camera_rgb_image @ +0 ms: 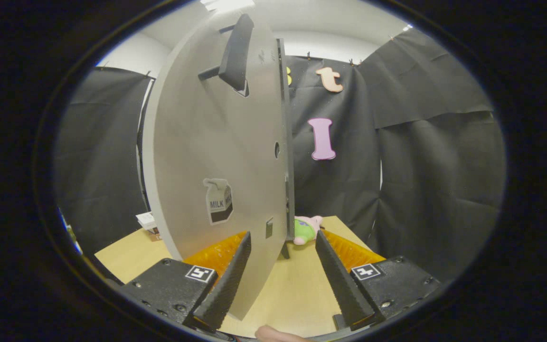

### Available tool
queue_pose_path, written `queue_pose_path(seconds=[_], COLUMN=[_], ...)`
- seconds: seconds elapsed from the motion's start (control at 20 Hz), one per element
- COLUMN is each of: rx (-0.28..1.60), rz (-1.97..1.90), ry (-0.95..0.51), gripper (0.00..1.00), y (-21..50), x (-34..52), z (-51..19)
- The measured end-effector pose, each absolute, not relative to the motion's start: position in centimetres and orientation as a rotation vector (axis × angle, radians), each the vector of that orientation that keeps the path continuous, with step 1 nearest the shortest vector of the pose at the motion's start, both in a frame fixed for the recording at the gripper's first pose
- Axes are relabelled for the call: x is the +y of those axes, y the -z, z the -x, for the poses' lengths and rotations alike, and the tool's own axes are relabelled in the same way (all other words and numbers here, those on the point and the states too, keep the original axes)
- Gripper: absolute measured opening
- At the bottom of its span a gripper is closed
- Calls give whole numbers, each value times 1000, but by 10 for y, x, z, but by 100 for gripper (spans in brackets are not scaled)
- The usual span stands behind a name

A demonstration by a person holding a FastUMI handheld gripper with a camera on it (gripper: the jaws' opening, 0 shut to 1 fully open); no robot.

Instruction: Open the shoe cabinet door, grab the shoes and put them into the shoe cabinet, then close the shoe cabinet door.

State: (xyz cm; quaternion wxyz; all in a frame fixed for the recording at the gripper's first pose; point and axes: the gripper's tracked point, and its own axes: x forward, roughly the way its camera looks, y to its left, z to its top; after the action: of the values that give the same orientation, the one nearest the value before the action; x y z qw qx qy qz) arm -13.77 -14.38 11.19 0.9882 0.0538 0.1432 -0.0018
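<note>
With the gripper (283, 256) spread wide and holding nothing, the cabinet door (216, 156) stands edge-on between its fingers at frame centre (handle (236, 52) upper centre), so a careless swing could knock it.

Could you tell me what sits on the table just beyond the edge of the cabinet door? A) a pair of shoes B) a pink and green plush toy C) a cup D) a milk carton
B: a pink and green plush toy lies on the table past the door edge, beyond the open gripper, whose fingers straddle that edge without pressing it.
</note>
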Motion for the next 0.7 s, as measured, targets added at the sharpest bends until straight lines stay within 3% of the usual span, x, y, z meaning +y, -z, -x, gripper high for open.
queue_pose_path(seconds=[0.5, 0.7], rx=[276, 309], rz=[-92, -146], ry=[-74, -299], gripper=[90, 92], y=[-107, -90], x=[-67, 5], z=[106, 90])
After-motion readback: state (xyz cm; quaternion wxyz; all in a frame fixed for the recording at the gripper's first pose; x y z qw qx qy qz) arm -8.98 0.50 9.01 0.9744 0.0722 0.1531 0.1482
